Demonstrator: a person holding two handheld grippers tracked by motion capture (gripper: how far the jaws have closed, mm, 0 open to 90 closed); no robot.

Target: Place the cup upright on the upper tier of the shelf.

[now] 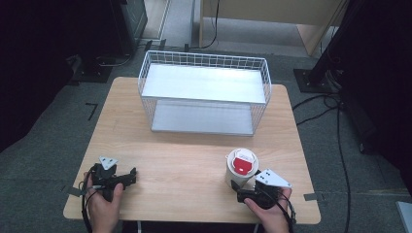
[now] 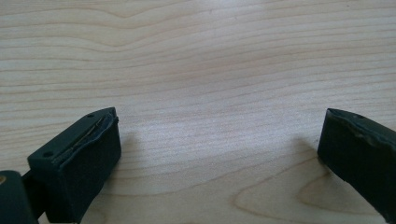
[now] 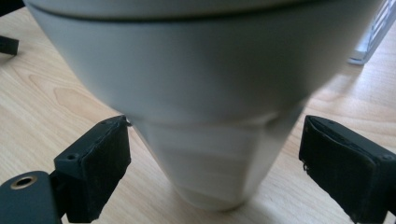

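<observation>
- Right tongs (image 3: 212, 163) are being held wide open, jaws standing either side of the lower part of a white cup (image 3: 205, 93); gaps are being seen on both sides, no jaw touching it.
- In the high view the right tongs (image 1: 239, 190) are being held low at the near right of the tabletop (image 1: 184, 170), just in front of the cup (image 1: 240, 167), gripped from behind by the person's right hand (image 1: 269, 213).
- Cup is being seen upright on the tabletop, tapering towards its base, a white lid with a red patch (image 1: 242, 165) on top.
- Left tongs (image 2: 219, 154) are being held wide open over bare wood, nothing between the jaws.
- In the high view the left tongs (image 1: 130, 177) are being held at the near left of the tabletop by the left hand (image 1: 102, 204), well apart from the cup.
- A white wire basket (image 1: 204, 92) is being seen lying on its side at the far middle of the tabletop, open face towards the person, well apart from both tongs.
- Grey carpet floor (image 1: 48, 145) is being seen around the tabletop, black cables (image 1: 335, 121) trailing on the right.
</observation>
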